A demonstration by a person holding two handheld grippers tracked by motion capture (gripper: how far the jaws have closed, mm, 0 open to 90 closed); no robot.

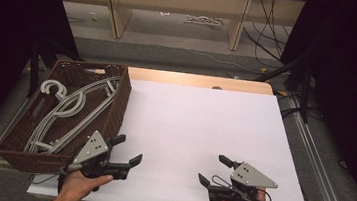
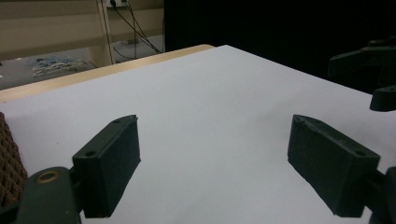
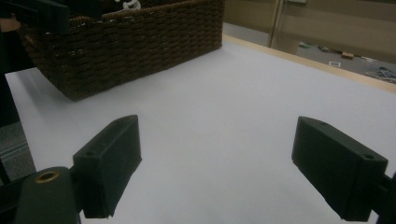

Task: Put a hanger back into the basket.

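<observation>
Jaws of both grippers stand wide apart and hold nothing.

At the lower left of the high view, the left gripper (image 1: 127, 150) is held by a hand (image 1: 79, 184) just beside the near corner of the brown woven basket (image 1: 118, 105), and at the lower right the right gripper (image 1: 215, 171) is over the white table sheet (image 1: 199, 123), well apart from it. Grey hangers (image 1: 72, 109) lie inside the basket, at the left side of the frame. In the left gripper view, white sheet is between the two black pads (image 2: 109, 163). In the right gripper view the basket wall (image 3: 135, 42) fills the upper left.
</observation>
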